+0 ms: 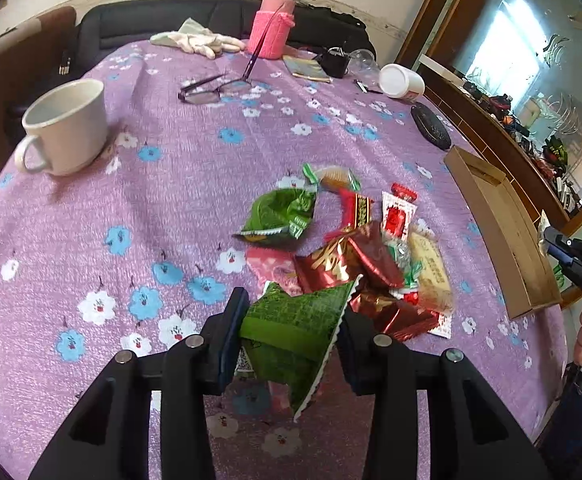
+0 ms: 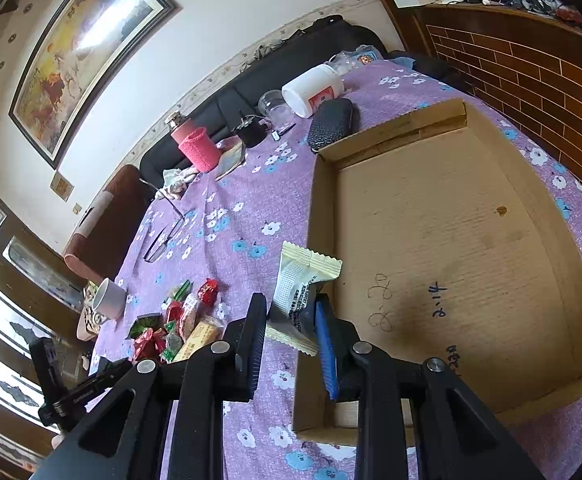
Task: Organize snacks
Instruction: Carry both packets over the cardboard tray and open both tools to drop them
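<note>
Step in hand, as I read it: picking snacks out of the loose pile and carrying them to the cardboard box [image 2: 451, 220].

Left gripper [image 1: 291, 336]: jaws closed on a green foil packet [image 1: 295, 320]. The packet sits crosswise between the pads, crumpled, glossy, with a zigzag-cut edge hanging down below the right jaw. No earlier look to compare, so I only note that the pads press it on both sides.

Just ahead of the left jaws lies the snack pile [image 1: 355, 256]: red and gold foil wrappers, a second green packet [image 1: 281, 214] beyond them, a flat pale-yellow bar to the right, small red-and-white sachets. All thin, crinkly film; likely to slip or spring when squeezed.

Right gripper [image 2: 291, 324]: jaws nearly together, clamped on a cream-coloured packet [image 2: 303, 280]. It stands upright out of the jaws, matte, with crimped serrated ends and printed text on its face. The blue pad of the right jaw shows against it.

The box is directly ahead and to the right of the right jaws, its near wall just under them. Shallow tray shape, plain corrugated board, pen scribbles and a stain on the floor, nothing in it yet.

Next move, my judgement: the right gripper needs to pass over the box wall and release inside; the left must then lift its packet clear of the pile and follow. Risk: the foil catching on a pad at release.

The purple flowered tablecloth [image 1: 171, 200] is soft and slightly rumpled.
</note>
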The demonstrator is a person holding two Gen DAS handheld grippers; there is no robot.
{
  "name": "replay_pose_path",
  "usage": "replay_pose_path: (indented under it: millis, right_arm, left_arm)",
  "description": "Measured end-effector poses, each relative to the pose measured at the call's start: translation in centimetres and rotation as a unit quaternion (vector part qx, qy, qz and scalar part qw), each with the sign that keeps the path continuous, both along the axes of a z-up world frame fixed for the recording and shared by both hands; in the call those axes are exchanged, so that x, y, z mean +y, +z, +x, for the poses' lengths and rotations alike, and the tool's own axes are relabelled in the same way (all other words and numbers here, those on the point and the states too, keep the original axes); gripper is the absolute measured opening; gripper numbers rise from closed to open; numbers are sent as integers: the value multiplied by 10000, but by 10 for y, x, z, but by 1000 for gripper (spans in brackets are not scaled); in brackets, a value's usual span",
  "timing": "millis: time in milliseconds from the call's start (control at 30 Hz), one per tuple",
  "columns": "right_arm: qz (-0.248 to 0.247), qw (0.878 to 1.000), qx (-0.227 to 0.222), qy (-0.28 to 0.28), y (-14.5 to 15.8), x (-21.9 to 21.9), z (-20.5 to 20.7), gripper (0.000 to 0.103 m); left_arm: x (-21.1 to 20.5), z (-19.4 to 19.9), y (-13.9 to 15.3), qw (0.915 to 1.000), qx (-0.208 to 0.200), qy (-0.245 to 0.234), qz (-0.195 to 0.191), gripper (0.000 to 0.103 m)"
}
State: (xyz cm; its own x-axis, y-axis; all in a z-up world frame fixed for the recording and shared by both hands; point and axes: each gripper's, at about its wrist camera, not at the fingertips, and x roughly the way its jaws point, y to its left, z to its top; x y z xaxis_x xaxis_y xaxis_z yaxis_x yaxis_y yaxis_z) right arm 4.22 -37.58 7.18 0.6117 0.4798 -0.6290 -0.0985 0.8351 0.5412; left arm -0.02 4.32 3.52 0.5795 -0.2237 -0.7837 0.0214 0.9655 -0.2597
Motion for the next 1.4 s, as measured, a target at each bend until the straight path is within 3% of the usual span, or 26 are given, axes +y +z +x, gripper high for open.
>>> replay_pose_path:
  millis: [133,300,500,600,767,900,1067,1267,1333,1400]
  right_arm:
    - [20,10000,-5,-49,-1,-5,-2,26]
    - [10,9998,-12,-221,2,-22,6,26]
    - [84,9983,77,-574,11,-51,35,26]
    - [138,9965,146,-813,15,-64,59,26]
    - [66,9929,429,-1109,1,-76,100,26]
    - [-67,9893,566,-1345,-17,-86,112,25]
    - [-97,9877,652,-1417,-28,-100,119,26]
    - [-46,9880,798,-1320,-38,-102,124,27]
    - [-69,9874,817,-1350,-39,-102,124,28]
    - [-28,9880,835,-1301,-41,-101,125,28]
  left_arm:
    - [-6,2,10,10000,-57,-3,32,40]
    - [-38,10,37,9989,-293,-357,90,40]
    - [-134,49,73,9898,-528,-1317,-85,40]
    - [-187,70,78,9837,-554,-1708,-99,40]
    - [-274,119,57,9763,-235,-2099,-474,40]
    - [-317,148,23,9759,107,-2143,-394,39]
    - [-333,180,-5,9773,415,-2020,-483,39]
    - [-343,188,-11,9778,347,-2033,-371,39]
    - [-347,188,-12,9778,316,-2046,-314,42]
    - [-351,187,-10,9772,291,-2083,-296,51]
